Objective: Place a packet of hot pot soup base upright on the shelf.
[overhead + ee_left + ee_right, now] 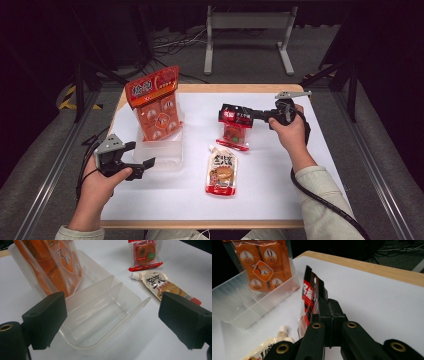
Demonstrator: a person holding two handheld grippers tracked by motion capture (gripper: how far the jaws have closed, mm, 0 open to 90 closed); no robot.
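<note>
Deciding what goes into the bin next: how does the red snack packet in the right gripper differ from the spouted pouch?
The red snack packet hangs lifted, pinched at its black header by the right gripper; the spouted pouch lies flat on the table, untouched. The packet is red and partly see-through, the pouch cream with a white spout. Both are outside the clear bin.

High view: fixed above the worktop's [280, 200] near edge, facing forward and down; left gripper view: close over the clear divided tray [105, 315]; right gripper view: low, close, facing that same tray [234, 310], shared by all.
</note>
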